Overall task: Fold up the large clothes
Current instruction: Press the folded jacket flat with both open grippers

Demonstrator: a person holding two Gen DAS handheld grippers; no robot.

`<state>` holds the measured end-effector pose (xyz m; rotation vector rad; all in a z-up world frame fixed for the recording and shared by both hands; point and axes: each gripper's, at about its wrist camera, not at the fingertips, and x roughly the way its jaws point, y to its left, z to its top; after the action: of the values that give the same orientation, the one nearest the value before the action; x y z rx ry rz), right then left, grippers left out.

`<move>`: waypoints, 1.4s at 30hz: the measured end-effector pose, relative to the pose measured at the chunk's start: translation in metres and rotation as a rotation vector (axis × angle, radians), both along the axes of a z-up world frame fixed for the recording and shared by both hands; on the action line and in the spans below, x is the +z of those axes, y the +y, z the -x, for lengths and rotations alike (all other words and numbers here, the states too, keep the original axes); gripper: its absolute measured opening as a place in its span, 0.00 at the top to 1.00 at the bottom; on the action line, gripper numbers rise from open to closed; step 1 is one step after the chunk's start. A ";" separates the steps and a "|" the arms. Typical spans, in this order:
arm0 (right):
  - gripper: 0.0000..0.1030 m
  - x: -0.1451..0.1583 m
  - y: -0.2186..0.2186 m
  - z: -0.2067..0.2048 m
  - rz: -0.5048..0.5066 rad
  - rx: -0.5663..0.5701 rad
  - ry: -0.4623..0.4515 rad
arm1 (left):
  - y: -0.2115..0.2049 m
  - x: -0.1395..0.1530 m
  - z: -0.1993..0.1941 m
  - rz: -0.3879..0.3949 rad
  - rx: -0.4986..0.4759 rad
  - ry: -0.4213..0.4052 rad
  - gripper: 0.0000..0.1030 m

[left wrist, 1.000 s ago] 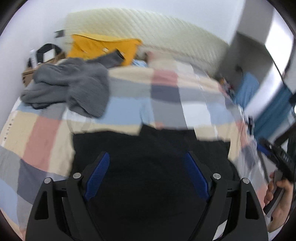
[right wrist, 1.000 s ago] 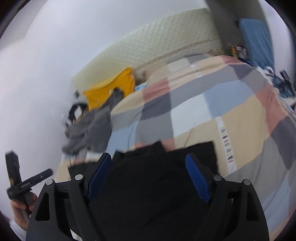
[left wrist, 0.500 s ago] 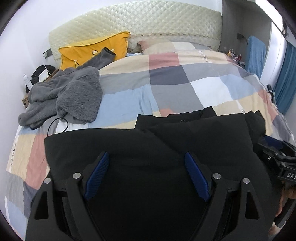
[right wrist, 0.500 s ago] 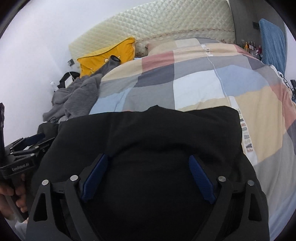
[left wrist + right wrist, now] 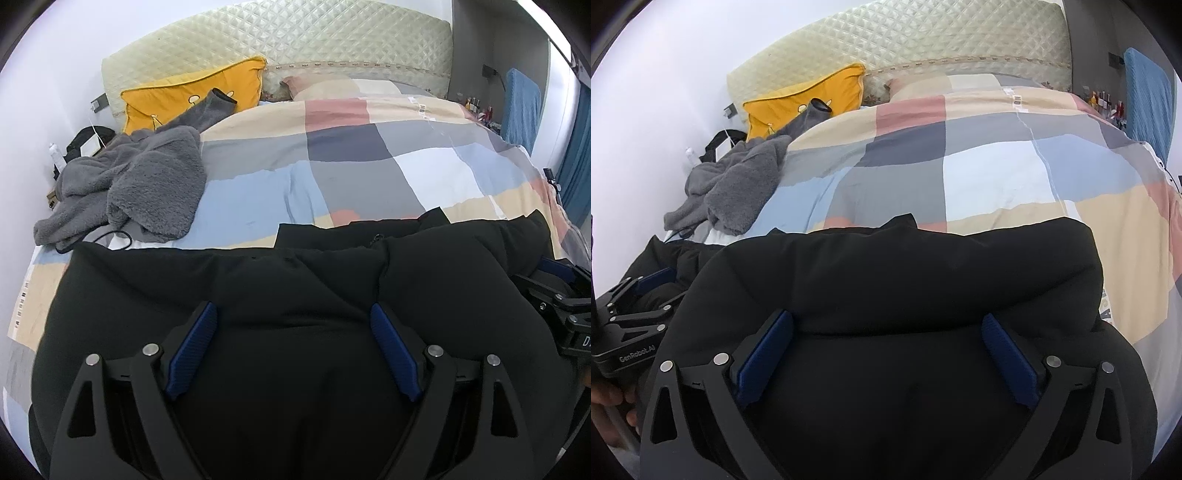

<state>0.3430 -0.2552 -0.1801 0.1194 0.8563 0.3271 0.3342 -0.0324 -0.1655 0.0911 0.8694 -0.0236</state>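
Both the left gripper [image 5: 291, 350] and right gripper [image 5: 884, 354] are hovering with fingers apart over the bulky black padded jacket [image 5: 295, 295] at the checked bed's [image 5: 354, 177] near edge, risking slippery puffed layers sliding off.

Your jacket [image 5: 295, 288] lies across the near end of the quilt [image 5: 351, 177], under both spread grippers, left gripper [image 5: 291, 347] beside right gripper [image 5: 886, 347]. Beyond it to your left the fleece [image 5: 140, 181] is heaped on the quilt, with the cushion [image 5: 192, 92] behind against the headboard [image 5: 295, 37]
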 end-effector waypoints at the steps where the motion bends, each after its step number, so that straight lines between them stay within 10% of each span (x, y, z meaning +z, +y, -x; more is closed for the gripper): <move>1: 0.00 -0.001 0.000 0.000 0.003 0.001 0.000 | 0.000 -0.001 -0.001 0.000 -0.003 0.003 0.17; 30: 0.00 0.022 -0.024 0.018 0.039 0.075 -0.143 | 0.069 0.037 0.035 0.073 0.036 -0.137 0.17; 42: 0.00 0.000 -0.037 0.002 0.035 0.054 -0.070 | 0.094 0.006 0.019 0.135 0.071 -0.042 0.17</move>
<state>0.3408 -0.2927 -0.1803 0.0523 0.7969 0.3649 0.3157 0.0614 -0.1592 -0.0653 0.8260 -0.0139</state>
